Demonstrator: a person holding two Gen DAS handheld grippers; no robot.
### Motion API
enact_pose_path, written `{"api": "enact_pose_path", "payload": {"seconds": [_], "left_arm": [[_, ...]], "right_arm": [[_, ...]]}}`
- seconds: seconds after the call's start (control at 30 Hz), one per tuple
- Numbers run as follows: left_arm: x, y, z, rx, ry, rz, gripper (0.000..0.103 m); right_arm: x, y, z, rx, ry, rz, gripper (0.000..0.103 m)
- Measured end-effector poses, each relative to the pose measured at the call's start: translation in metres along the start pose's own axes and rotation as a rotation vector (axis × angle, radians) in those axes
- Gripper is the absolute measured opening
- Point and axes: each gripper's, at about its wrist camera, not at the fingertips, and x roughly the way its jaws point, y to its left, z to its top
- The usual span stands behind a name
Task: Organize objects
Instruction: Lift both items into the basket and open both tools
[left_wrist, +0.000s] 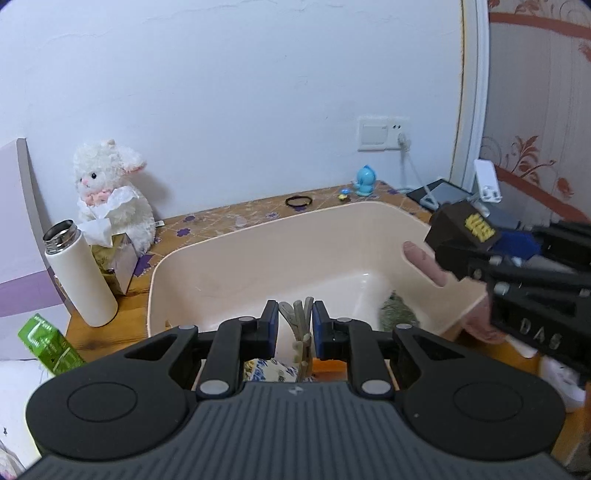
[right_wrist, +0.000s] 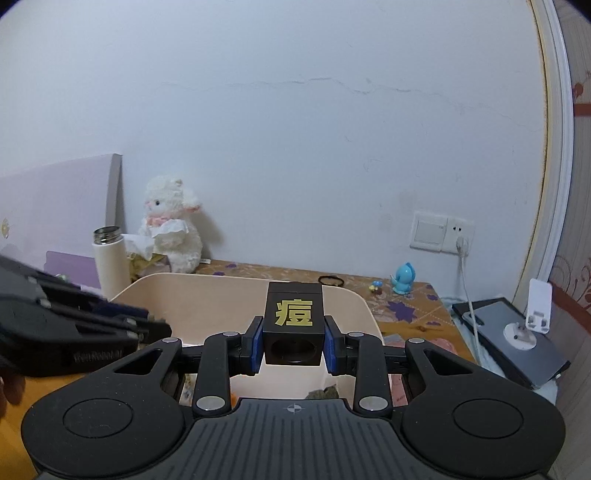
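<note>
A cream plastic bin (left_wrist: 229, 254) stands on the wooden table; it also shows in the right wrist view (right_wrist: 207, 295). My left gripper (left_wrist: 294, 325) is shut on a grey-green hair claw clip (left_wrist: 297, 321) held over the bin's near side. My right gripper (right_wrist: 293, 343) is shut on a black box with a yellow character (right_wrist: 293, 321) and holds it above the bin; the box also shows in the left wrist view (left_wrist: 461, 236) at the bin's right rim. A greenish-grey fuzzy object (left_wrist: 397, 314) lies inside the bin.
A white plush lamb (left_wrist: 110, 188), a tissue box (left_wrist: 114, 258) and an open white flask (left_wrist: 79, 273) stand left of the bin. A black hair tie (left_wrist: 298, 201) and a blue figurine (left_wrist: 365, 181) lie behind it. A tablet (right_wrist: 517, 339) and charger cable lie right.
</note>
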Motion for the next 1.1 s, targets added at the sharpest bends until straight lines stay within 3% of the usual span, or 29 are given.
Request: {"api": "enact_pose_path", "payload": {"seconds": [0.33,0.53,0.57,0.63,0.67,0.7,0.8,1.1], "left_arm": [[0.071,0.011,-0.002,-0.054,0.119,-0.004,0.021],[0.083,0.014,-0.011,-0.033,0.162,-0.01,0.022],[0.08,0.014,-0.011,-0.03,0.157,-0.005,0.027],[0.074,0.012,-0.01,-0.022,0.147,0.012,0.049],[0.07,0.01,-0.009,-0.017,0.136,0.02,0.068],[0.065,0.009,-0.009,-0.013,0.118,0.03,0.077],[0.05,0.007,-0.008,0.0,0.084,0.052,0.079],[0.006,0.009,-0.012,-0.017,0.084,0.046,0.09]], "right_arm": [[0.056,0.0,-0.016,0.005,0.132,-0.007,0.029],[0.071,0.001,-0.025,-0.019,0.202,-0.022,0.029],[0.072,0.001,-0.026,-0.018,0.207,-0.024,0.029],[0.07,0.0,-0.025,-0.012,0.206,-0.025,0.04],[0.067,0.0,-0.024,-0.01,0.197,-0.025,0.04],[0.064,0.0,-0.023,-0.009,0.184,-0.022,0.043],[0.053,-0.001,-0.02,-0.006,0.155,-0.021,0.061],[0.014,-0.001,-0.019,0.01,0.105,-0.019,0.084]]}}
